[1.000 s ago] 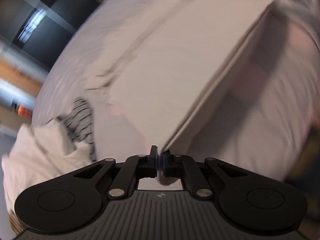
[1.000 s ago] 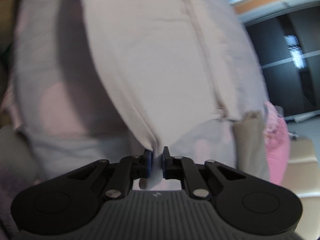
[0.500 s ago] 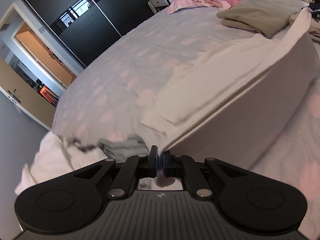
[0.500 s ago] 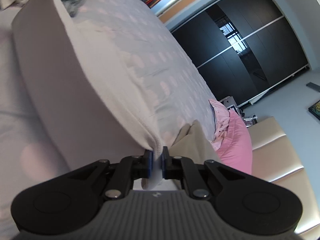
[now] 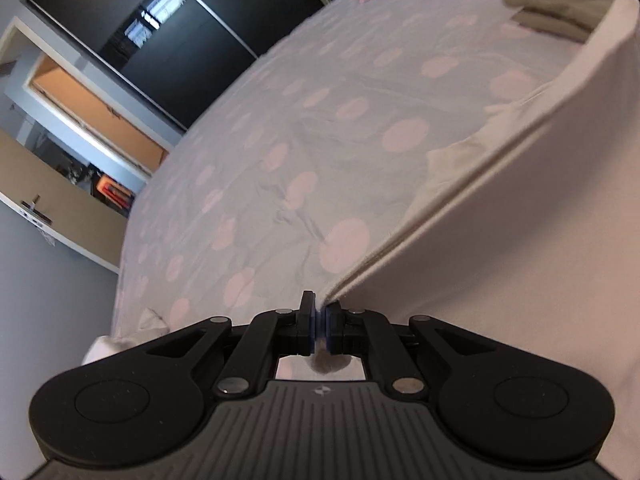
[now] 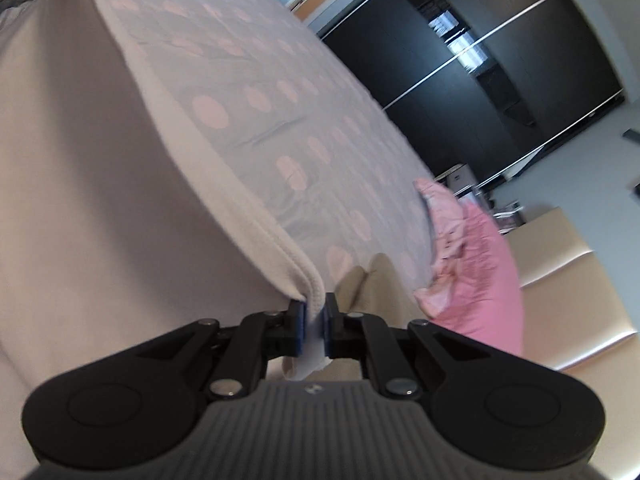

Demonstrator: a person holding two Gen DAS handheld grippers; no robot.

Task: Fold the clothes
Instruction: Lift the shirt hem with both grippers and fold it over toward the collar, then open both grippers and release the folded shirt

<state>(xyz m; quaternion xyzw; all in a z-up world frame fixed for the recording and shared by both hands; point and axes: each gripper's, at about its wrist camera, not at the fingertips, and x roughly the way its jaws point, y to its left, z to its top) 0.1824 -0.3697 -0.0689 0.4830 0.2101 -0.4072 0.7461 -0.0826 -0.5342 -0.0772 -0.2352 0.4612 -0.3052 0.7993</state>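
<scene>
My left gripper (image 5: 319, 330) and right gripper (image 6: 314, 330) each clench a hemmed corner of the cream garment (image 5: 520, 240), stretched taut above the spotted bedspread (image 5: 320, 128). Soft, light, limp; corners suit.

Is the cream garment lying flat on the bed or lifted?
Lifted. Both tongs, left and right, are shut on corners of the cream garment, which hangs taut between them above the bed.
</scene>
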